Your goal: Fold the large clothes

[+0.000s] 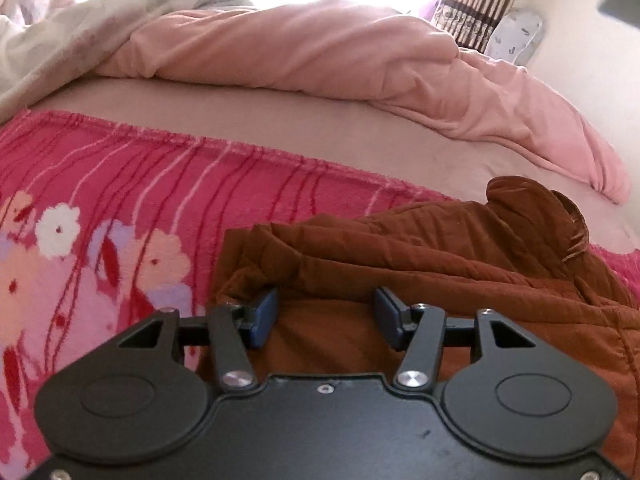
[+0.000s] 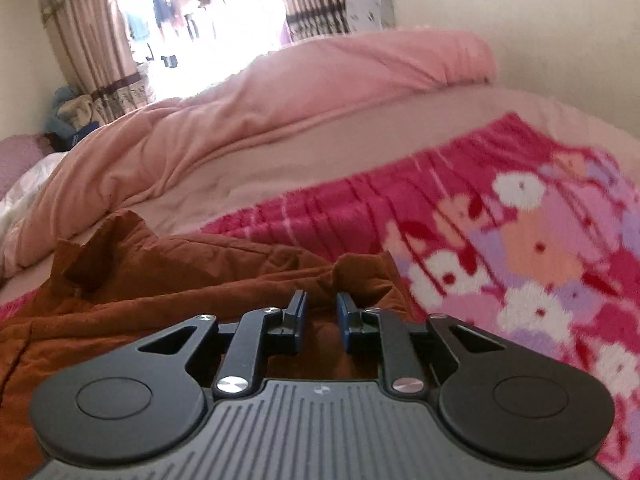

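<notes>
A rust-brown padded jacket (image 1: 440, 264) lies crumpled on a pink floral blanket (image 1: 100, 208) on the bed. My left gripper (image 1: 326, 312) is open, its jaws wide apart, low over the jacket's left edge, and a fold of the fabric touches its left finger (image 1: 264, 312). In the right wrist view the jacket (image 2: 160, 280) fills the lower left. My right gripper (image 2: 322, 312) is open with a narrow gap, over the jacket's right end, where a raised fold (image 2: 360, 268) stands just ahead of the fingertips. Nothing is gripped.
A pink duvet (image 1: 320, 48) is bunched across the far side of the bed, with a pale sheet (image 1: 280, 120) in front of it. A white-grey quilt (image 1: 60, 32) lies far left. Curtains (image 2: 92, 40) and a bright window stand behind. The floral blanket (image 2: 520, 240) spreads right.
</notes>
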### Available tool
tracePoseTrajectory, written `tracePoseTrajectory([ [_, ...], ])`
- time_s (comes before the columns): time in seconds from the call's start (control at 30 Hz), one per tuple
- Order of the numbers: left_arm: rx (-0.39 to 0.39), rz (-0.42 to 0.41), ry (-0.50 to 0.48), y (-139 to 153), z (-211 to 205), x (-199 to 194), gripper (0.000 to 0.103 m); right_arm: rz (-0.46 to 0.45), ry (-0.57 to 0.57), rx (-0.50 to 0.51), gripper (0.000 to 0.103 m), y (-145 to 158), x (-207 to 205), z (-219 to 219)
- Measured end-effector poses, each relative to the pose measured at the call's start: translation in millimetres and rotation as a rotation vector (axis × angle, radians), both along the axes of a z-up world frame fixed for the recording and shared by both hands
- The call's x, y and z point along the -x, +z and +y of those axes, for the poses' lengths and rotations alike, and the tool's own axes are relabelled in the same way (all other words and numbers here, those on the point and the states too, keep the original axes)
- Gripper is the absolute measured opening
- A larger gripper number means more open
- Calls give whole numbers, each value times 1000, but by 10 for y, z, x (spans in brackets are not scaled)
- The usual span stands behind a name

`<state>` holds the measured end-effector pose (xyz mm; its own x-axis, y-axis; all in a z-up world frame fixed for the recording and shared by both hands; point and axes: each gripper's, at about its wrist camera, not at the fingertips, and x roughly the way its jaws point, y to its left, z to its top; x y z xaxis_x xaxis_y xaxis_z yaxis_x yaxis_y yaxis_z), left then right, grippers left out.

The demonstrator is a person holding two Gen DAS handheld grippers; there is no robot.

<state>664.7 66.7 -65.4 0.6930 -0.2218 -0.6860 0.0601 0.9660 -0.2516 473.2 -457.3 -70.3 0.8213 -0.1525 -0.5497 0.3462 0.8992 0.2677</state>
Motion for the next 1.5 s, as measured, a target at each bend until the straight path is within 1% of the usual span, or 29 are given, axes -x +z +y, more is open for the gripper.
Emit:
tracePoseTrajectory([
  [0.1, 5, -3, 0, 64, 15, 27, 54, -5, -3, -15, 22, 2, 14, -9],
  [0.2, 16, -57, 17, 227, 79, 284, 54, -47, -19, -21, 23, 128, 166, 12],
  [0.23, 11, -82, 9, 284, 98, 432, 54, -70, -25, -21, 23, 196, 279, 40],
  [0.3, -13, -132, -7, 352, 129, 739, 54, -129, 8, -9, 26, 312, 565, 121],
  [0.37, -30, -164, -14, 388, 168, 1044, 54, -157, 39, 27, 27, 383, 849, 224],
  [0.43, -13, -177, -23, 370, 222, 1325, 55, -168, 50, 68, 27, 397, 1123, 326],
  [0.53, 12, -166, -28, 261, 271, 1583, 55, -163, 51, 80, 27, 342, 1396, 389],
  [0.6, -2, -148, -18, 143, 270, 1635, 55, -150, 39, 67, 27, 256, 1500, 383],
  [0.67, 4, -135, -9, 37, 279, 1628, 55, -121, 9, 64, 27, 151, 1520, 348],
  [0.77, 8, -130, -2, -30, 270, 1603, 55, -84, -32, 38, 27, -31, 1495, 263],
  [0.8, 1, -128, 4, -57, 257, 1589, 56, -89, -47, 32, 27, -73, 1494, 231],
  [0.87, -51, -142, 6, -97, 203, 1581, 57, -102, -49, 6, 27, -140, 1507, 184],
  [0.97, -67, -142, 15, -99, 172, 1572, 57, -121, -61, -35, 27, -217, 1535, 137],
  [1.07, -34, -139, 45, 24, 218, 1599, 55, -122, -74, -48, 27, -213, 1581, 130],
  [1.17, 1, -191, 51, 195, 285, 1795, 55, -147, -94, -45, 27, -75, 1692, 153],
  [1.23, -5, -202, 59, 215, 304, 1885, 55, -180, -90, -23, 27, 4, 1790, 196],
  [1.27, -17, -200, 60, 195, 306, 1901, 55, -187, -85, -22, 27, 20, 1821, 209],
  [1.33, -20, -167, 60, 114, 320, 1873, 55, -175, -64, -16, 27, 17, 1825, 240],
  [1.4, -4, -140, 65, 7, 353, 1817, 56, -148, -67, -8, 27, -24, 1783, 258],
  [1.43, 6, -137, 70, -35, 369, 1797, 57, -134, -67, -13, 27, -57, 1755, 258],
  [1.5, 40, -129, 90, -123, 428, 1751, 58, -112, -75, -20, 27, -130, 1706, 265],
])
